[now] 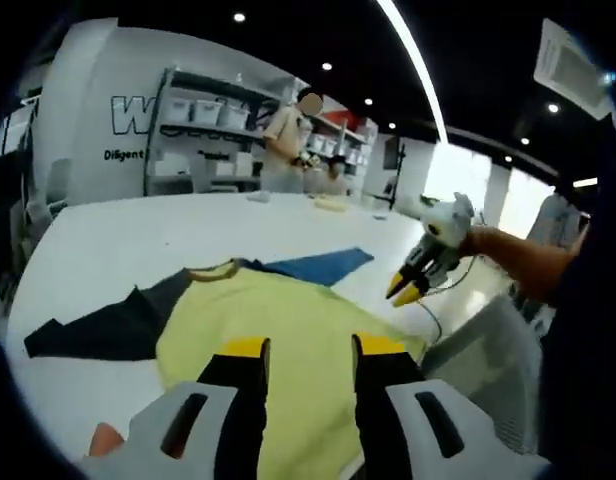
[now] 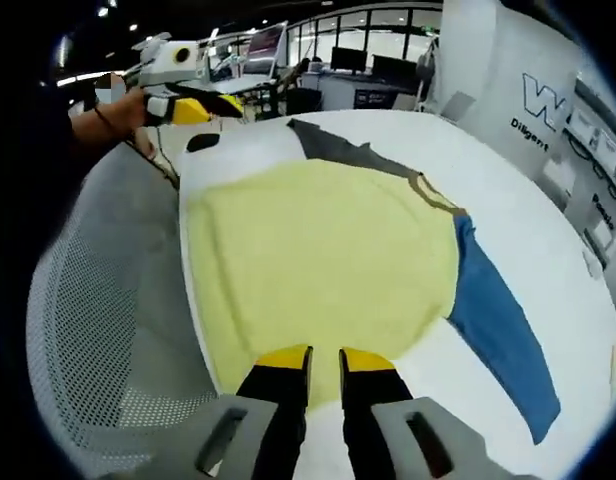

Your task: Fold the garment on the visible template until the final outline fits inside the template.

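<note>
Both grippers poised above the spread garment

The yellow garment (image 2: 318,260) lies flat on the white surface (image 1: 138,235), sleeves out; left gripper (image 1: 310,348) and right gripper (image 2: 313,357) hover slightly parted, holding nothing, seemingly ready to fold

My left tool (image 1: 308,348) has two black jaws capped with yellow tips, rising from a pale grey moulded body with dark slots. My right tool (image 2: 324,358) looks identical. A dark sleeve (image 1: 588,300) covers my arm.
</note>
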{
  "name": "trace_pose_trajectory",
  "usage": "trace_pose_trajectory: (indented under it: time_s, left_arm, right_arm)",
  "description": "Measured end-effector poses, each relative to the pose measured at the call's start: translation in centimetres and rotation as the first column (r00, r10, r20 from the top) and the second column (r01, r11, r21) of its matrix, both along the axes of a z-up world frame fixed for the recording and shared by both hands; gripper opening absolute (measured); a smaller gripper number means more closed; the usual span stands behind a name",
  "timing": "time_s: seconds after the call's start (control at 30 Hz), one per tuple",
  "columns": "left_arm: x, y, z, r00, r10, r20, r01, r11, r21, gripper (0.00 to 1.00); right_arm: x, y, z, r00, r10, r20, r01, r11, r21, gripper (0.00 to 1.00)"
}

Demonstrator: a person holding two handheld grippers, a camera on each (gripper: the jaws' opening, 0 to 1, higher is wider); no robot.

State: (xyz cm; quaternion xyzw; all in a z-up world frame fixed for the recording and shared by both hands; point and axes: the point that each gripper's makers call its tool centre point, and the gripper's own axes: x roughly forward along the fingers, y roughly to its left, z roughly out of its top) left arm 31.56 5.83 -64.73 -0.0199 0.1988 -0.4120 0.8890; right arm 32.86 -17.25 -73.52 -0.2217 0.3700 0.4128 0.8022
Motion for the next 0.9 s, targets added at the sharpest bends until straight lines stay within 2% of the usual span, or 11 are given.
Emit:
trace_pose_trajectory:
  time_s: [0.1,0.2,0.27,0.37,0.43,0.5,0.57,0.63,0.67,0.77,0.9]
  left_arm:
    - [-1.7,-0.1,-0.7,0.999,-0.002,0.043,-0.003,0.995,0.103,0.36]
    - [-2.4,0.6,-0.9,0.994,0.107,-0.010,-0.106,0.989,0.104,0.46]
    - [-3.0,0.4,-0.2,0.993,0.115,0.013,-0.116,0.990,0.079,0.45]
    - [-3.3,0.3,0.3,0.990,0.080,0.116,-0.093,0.990,0.104,0.43]
    - [-3.6,0.6,-0.2,0.990,0.068,0.121,-0.081,0.991,0.110,0.42]
    - [-3.4,1.1,-0.2,0.989,0.100,0.106,-0.106,0.993,0.054,0.42]
    - [-3.1,1.8,-0.2,0.984,0.133,0.117,-0.138,0.990,0.038,0.41]
    - [-2.8,2.0,0.7,0.973,0.149,0.176,-0.157,0.987,0.035,0.41]
    - [-2.6,1.8,1.5,0.960,0.149,0.236,-0.160,0.987,0.029,0.41]
    - [-2.7,2.3,0.3,0.966,0.164,0.199,-0.183,0.980,0.083,0.40]
    - [-2.8,1.8,0.0,0.969,0.146,0.198,-0.169,0.980,0.106,0.40]
  right_arm:
    - [1.3,-2.7,0.1,0.993,-0.110,0.030,0.110,0.994,-0.001,0.04]
    - [2.8,-5.3,0.7,0.975,-0.210,0.066,0.210,0.978,0.013,0.04]
    - [3.8,-7.1,1.4,0.955,-0.282,0.092,0.280,0.959,0.027,0.04]
    - [5.3,-10.1,2.0,0.924,-0.359,0.133,0.359,0.933,0.024,0.03]
    - [6.1,-11.6,2.4,0.906,-0.392,0.157,0.392,0.919,0.029,0.03]
    - [6.9,-13.6,2.6,0.884,-0.434,0.173,0.436,0.900,0.025,0.03]
    - [7.7,-15.7,2.8,0.849,-0.494,0.185,0.499,0.867,0.025,0.02]
    - [8.6,-17.2,3.3,0.818,-0.539,0.201,0.540,0.840,0.054,0.03]
    - [9.2,-18.4,3.7,0.787,-0.582,0.205,0.580,0.811,0.075,0.02]
    - [10.5,-21.1,4.4,0.711,-0.661,0.239,0.659,0.745,0.103,0.03]
    - [12.2,-24.1,4.6,0.618,-0.740,0.264,0.738,0.662,0.128,0.04]
